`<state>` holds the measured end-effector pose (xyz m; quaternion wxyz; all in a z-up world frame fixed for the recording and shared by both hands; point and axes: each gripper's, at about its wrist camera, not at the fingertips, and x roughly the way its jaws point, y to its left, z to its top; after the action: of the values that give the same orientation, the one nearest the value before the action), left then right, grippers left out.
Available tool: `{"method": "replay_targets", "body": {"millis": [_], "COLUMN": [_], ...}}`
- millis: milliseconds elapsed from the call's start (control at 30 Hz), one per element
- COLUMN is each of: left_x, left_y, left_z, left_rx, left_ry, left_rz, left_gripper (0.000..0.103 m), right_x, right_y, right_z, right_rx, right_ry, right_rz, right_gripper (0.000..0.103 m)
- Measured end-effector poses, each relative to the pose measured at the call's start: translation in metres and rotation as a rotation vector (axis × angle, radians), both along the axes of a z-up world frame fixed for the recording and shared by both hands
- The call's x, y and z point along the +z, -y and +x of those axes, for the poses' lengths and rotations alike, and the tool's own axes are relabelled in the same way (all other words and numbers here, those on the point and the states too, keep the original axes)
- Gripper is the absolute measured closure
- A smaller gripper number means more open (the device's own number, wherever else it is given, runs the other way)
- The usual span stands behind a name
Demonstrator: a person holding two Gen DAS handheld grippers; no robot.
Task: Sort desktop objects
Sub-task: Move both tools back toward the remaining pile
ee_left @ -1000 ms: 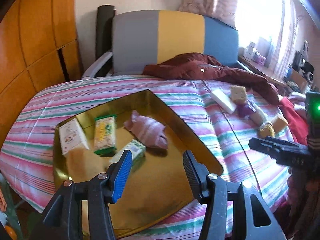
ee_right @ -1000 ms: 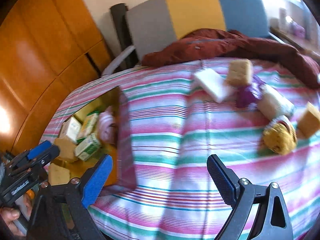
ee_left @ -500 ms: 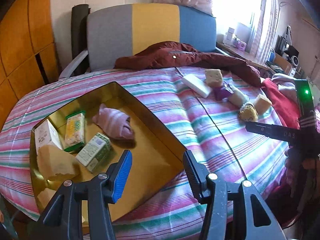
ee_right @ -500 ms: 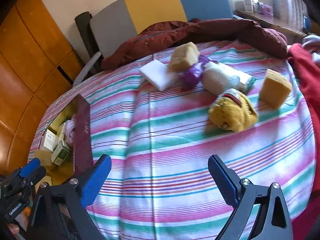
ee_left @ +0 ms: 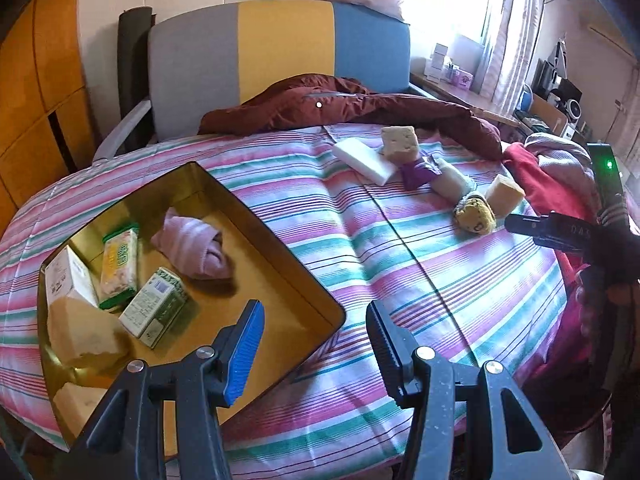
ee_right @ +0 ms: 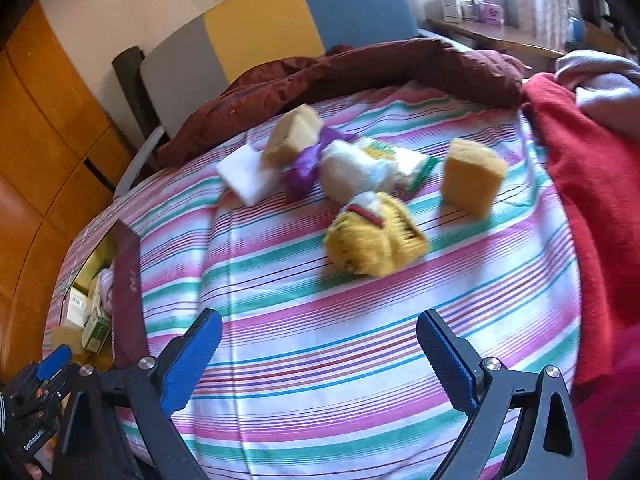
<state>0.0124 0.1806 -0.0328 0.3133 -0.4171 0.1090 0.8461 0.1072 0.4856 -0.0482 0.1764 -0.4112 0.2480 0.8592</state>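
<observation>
Yellow sock (ee_right: 374,238) (rolled) lies crosswise beyond the spread, empty right tongs (ee_right: 318,354).

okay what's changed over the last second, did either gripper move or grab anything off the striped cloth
The right gripper has advanced across the striped cloth toward the fuzzy yellow toy, open and empty. The left gripper has swung right, off the gold metal tray and over its near corner. Nothing was grabbed or released. The tray's contents and the loose pile are unchanged.
</observation>
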Motion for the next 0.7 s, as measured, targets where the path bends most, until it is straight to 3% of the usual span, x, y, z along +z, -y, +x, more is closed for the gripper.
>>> {"method": "replay_targets", "body": {"millis": [433,700], "left_x": [-0.003,-0.002], "left_y": [-0.024,-0.042], "left_z": [0.003,-0.001], "left_rx": [-0.063,-0.093], "left_ry": [0.017,0.035], "left_rz": [-0.008,0.003], "left_gripper": [0.049,0.049], "right_x": [0.004,0.014], "right_y": [-0.042,-0.064], "right_z": [0.024,0.024], "right_rx": [-0.113,-0.160], "right_ry": [-0.008,-0.011], "right_rz": [-0.042,-0.012], "right_gripper": [0.004,0.004]}}
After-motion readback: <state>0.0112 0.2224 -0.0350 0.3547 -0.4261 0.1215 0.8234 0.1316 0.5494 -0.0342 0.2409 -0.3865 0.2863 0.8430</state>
